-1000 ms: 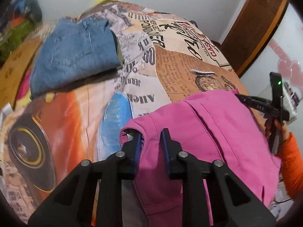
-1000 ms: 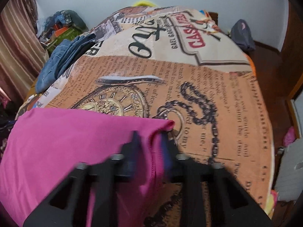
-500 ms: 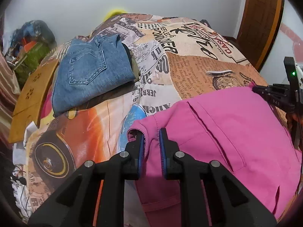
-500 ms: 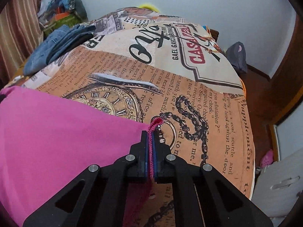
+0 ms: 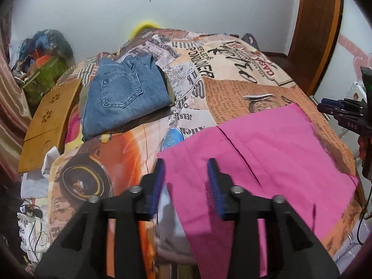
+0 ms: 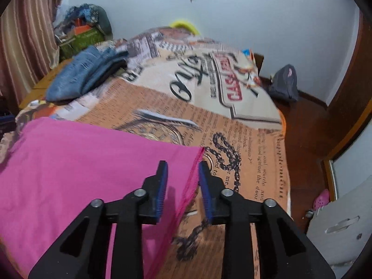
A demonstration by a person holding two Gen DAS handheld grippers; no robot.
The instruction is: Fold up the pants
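pink pants (image 5: pixel 267 153) flat on bed (image 5: pixel 232 93) | both grippers' fingers apart, holding nothing | cloth probably light, limp | take hold at hemmed corners

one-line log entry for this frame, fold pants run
left gripper: open | right gripper: open | pink pants: flat on bed, unheld | folded jeans: far side

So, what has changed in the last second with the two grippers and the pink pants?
Both let go. The left hand-held gripper and the right hand-held gripper, shut on the corners of the pink pants half a second ago, now stand open above the cloth, which lies flat on the bed. The folded jeans stayed where they were.
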